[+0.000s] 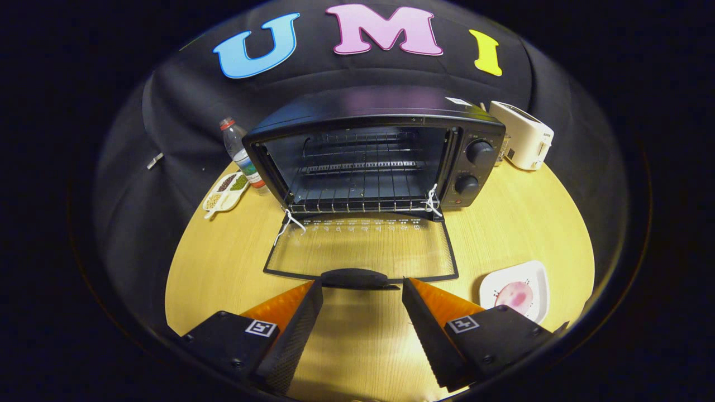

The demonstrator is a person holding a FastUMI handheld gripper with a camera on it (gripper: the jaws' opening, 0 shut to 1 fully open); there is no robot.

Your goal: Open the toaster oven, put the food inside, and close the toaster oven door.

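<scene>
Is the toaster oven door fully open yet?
Open: the glass door lies flat on the table, exposing the empty rack. The open gripper sits just behind the door handle.

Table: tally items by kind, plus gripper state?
Ovens: 1, toaster oven, door down
Toasters: 1, white toaster
Bottles: 1, water bottle
Dishes: 2, food plate, divided snack dish
Total: 5
Gripper: open, holding nothing, at the door handle
</scene>
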